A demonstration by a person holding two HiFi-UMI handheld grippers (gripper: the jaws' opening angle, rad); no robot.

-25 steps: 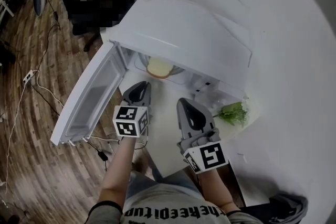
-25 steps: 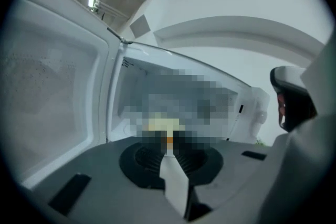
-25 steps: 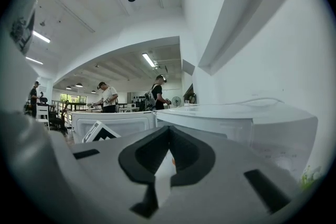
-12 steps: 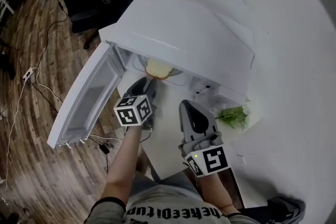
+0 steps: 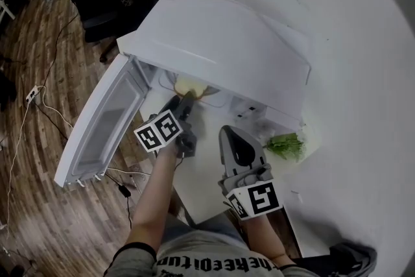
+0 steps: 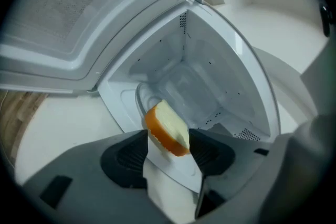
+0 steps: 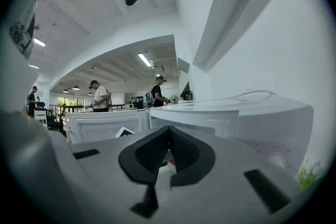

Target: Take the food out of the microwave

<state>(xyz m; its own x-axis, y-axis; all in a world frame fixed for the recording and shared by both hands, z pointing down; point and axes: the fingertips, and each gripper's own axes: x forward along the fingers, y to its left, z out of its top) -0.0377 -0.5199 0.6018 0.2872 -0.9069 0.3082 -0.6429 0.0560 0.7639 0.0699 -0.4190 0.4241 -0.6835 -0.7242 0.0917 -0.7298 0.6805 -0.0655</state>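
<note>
Two hand-held grippers in play, only the L one working. Head view: microwave (image 5: 220,42) sits on white desk (image 5: 204,162), door (image 5: 107,120) swung wide to the L. The food (image 5: 191,84), a pale slab w/ orange-brown crust, lies inside, close to the cavity mouth. L hand-held gripper (image 5: 185,100) is at the opening, tips right by the food, forearm stretched fwd, marker cube canted to one side. R hand-held gripper (image 5: 233,133) hangs over the desk in front of the microwave, apart from the food; greens (image 5: 285,144) lie on the desk to its R. L gripper view: jaws spread and opening. The food (image 6: 167,128) shows in the gap between the tips, resting on the glass turntable (image 6: 143,99). No squeeze visible; can't tell if either pad brushes it. Whole scene sits tilted here, so wrist reads as rolled, nose dipped a little toward the cavity floor. R gripper view: jaws pressed together, nothing pinched, aimed about level past the microwave's side; people stand far off in the room beyond. Judgement: step in hand = pre-grasp approach; nothing lifted yet, food not out. Next move prob. calls for sliding the jaws on so the pads bracket the slab's crust sides, closing gently since it looks soft and crushable, then lifting clear of the turntable. It then has to come straight back out w/o clipping sill or door. R hand looks idle, ready to steady if needed.
</note>
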